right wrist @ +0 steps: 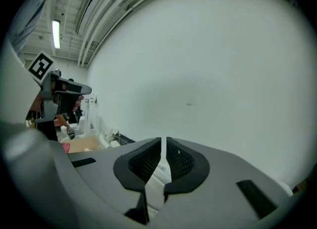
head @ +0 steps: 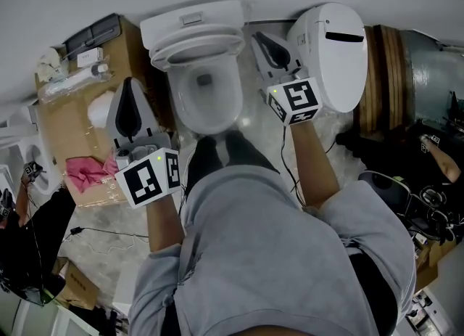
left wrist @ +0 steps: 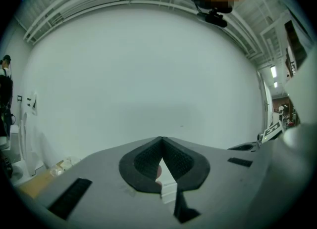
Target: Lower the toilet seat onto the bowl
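1. Two tongs flank the toilet bowl (head: pixel 207 120), where the person stands over it. The left gripper (head: pixel 130 85) is pressed together at the tips. The right gripper (head: pixel 259 36) is all but together, with only a thin slit showing. Neither has anything between its jaws.
2. The toilet seat (head: pixel 197 44) looks still raised, leaning back toward the tank (head: pixel 190 18), with the bowl open below it.
3. The seat lies ahead and between the tongs, with its ring spreading left to right in the head view.
4. The right gripper is nearer, its tips just beside the seat's right edge. The left sits lower, beside the bowl's left flank.
5. Both gripper views show only bare wall (left wrist: pixel 148 74), so the jaws point past the seat. The right would probably have to swing inward behind the top rim to tip the seat forward.
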A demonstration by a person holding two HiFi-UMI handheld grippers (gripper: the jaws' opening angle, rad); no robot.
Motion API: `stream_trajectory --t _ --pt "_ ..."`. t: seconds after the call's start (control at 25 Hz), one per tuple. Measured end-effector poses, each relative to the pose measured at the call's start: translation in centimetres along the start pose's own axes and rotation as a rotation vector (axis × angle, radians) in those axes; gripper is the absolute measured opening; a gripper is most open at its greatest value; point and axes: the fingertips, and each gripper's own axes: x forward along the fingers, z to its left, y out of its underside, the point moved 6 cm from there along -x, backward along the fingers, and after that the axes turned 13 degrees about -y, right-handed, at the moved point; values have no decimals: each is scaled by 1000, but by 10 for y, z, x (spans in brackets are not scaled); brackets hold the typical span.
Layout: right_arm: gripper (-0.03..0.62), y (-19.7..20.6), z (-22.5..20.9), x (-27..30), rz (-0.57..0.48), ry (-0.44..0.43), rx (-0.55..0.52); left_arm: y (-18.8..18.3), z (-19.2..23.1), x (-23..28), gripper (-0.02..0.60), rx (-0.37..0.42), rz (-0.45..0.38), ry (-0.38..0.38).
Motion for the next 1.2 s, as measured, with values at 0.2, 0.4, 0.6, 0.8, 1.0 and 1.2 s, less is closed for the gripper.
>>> stream_trajectory --t 0.2,0.4,0.6,0.8,1.0,1.2 --pt "18 16 2 15 61 -34 -40 10 4 4 0 -5 16 2" --pt "21 28 -2 30 101 -59 -43 18 5 10 0 -9 31 3" --pt "25 45 -1 46 148 -87 -71 27 5 13 0 -8 46 5" --pt "32 58 3 61 179 -115 -75 33 8 19 0 -6 60 3" --pt "40 70 6 72 208 -144 -88 42 10 23 0 -6 74 0" --pt "46 84 3 82 248 -163 -107 50 11 28 0 -8 85 -4"
